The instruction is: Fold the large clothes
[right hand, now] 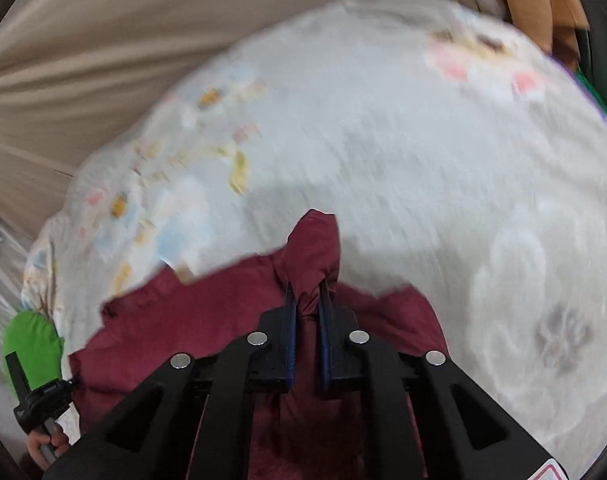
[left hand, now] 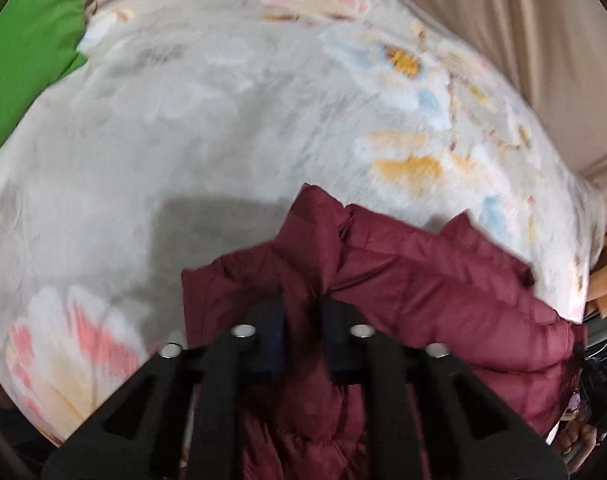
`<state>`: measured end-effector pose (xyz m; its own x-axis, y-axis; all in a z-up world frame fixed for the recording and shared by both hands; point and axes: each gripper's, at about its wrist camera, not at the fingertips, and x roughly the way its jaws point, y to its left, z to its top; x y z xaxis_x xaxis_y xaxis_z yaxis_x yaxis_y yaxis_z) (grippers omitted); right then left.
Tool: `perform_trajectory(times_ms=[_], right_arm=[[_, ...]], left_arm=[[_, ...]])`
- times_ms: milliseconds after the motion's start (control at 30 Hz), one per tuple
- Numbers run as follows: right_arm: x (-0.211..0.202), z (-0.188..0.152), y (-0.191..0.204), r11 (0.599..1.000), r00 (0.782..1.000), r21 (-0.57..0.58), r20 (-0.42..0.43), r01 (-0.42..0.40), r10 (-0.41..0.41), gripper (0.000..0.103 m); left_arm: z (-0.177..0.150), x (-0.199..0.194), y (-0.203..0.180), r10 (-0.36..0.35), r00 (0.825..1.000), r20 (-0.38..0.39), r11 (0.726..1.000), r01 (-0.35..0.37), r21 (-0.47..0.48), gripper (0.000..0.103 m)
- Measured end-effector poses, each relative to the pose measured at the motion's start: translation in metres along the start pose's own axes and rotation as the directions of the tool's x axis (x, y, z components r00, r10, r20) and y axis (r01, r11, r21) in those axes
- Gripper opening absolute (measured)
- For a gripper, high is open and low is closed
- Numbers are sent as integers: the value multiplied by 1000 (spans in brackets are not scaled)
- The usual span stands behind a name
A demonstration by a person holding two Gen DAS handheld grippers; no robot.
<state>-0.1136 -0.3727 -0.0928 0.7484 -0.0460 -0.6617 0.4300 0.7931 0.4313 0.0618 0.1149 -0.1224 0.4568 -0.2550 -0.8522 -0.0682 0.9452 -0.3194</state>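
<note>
A maroon puffer jacket (left hand: 423,292) hangs between both grippers above a floral bedspread (left hand: 183,140). My left gripper (left hand: 303,308) is shut on a bunched edge of the jacket. My right gripper (right hand: 307,292) is shut on another bunched part of the jacket (right hand: 207,320), and a peak of fabric sticks up past its fingertips. In the right wrist view the other gripper's handle (right hand: 35,400) and the hand on it show at the lower left. Both views are blurred by motion.
A green garment (left hand: 27,52) lies at the bedspread's far left and shows in the right wrist view (right hand: 31,348). A beige curtain (left hand: 523,20) hangs behind the bed. Orange clothes (right hand: 535,4) lie at the bed's edge.
</note>
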Motion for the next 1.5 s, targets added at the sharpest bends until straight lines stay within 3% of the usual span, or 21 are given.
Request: perform_trajectory(times_ms=[67,133,200,233,267,400,500,600,667,733,800,900,1000,1133,1167,1267,1333,1367,1400,1467,1500], right_arm=[[-17,12,8,999,996,-22,80,-27,29,7],[-11,16,6,1000,996,-25,86,-15,17,6],[31,8,-5,996,996,-45,-27,82,-83,7],[66,-6,-15,986,977,-77,-145,147,-157,7],[82,-15,-22,985,966,-76,-199,152,-164,11],[67,-11,-29,984,973,14,-151,178,-174,13],[21,-1,-24,979,982,79,-8,189,-189,17],[-8,-4,14,996,996,1,36,86,-86,14],[-11,-23,64,990,1000,-137,-6,-18,17,14],[-3,-53,113,957,989,-259,-98,-131,109,14],[15,-96,158,900,957,-358,-233,-249,172,14],[39,-144,184,839,928,-462,-351,-287,124,8],[44,-149,152,851,939,-475,-339,-221,55,2],[24,-119,60,951,963,-304,-266,-47,-37,0],[17,-110,31,963,967,-265,-233,41,-105,0],[-2,-101,-35,974,952,-128,-219,188,-213,0],[-9,-94,-45,953,931,-112,-206,282,-300,0],[-13,-88,-41,947,930,-103,-183,305,-320,1],[-18,-79,-32,957,945,-84,-152,279,-289,1],[-14,-57,3,981,979,-92,-99,172,-181,1],[-7,-50,19,984,985,-118,-97,132,-144,1]], left_arm=[[13,-5,-4,-6,999,34,1000,6,-8,9],[22,2,-10,22,999,35,1000,-22,13,9],[21,31,-16,91,996,-14,994,-90,58,9],[18,40,-18,121,992,-21,990,-119,82,10],[13,50,-19,143,989,-27,985,-140,104,11],[13,43,-28,198,980,7,974,-198,113,14],[20,3,-22,193,977,90,979,-198,54,19],[19,-45,-39,220,951,217,968,-240,69,17],[11,-63,-66,153,955,254,971,-194,143,19],[-8,-64,-102,66,972,226,958,-126,259,25],[-35,-44,-135,-15,993,121,932,-30,362,27],[-70,-8,-149,14,1000,22,888,-22,460,28],[-89,12,-128,80,997,24,860,-81,504,28],[-87,7,-68,167,984,59,872,-175,457,28],[-87,4,-58,171,984,55,881,-178,439,28],[-78,0,-19,206,978,36,910,-205,360,28],[-73,-5,-16,219,975,35,914,-217,343,27],[-65,-11,-21,220,974,50,919,-224,324,27],[-56,-17,-27,201,977,65,928,-211,306,27],[-39,-26,-45,126,988,86,952,-145,271,28],[-33,-26,-56,105,990,90,954,-126,273,31]])
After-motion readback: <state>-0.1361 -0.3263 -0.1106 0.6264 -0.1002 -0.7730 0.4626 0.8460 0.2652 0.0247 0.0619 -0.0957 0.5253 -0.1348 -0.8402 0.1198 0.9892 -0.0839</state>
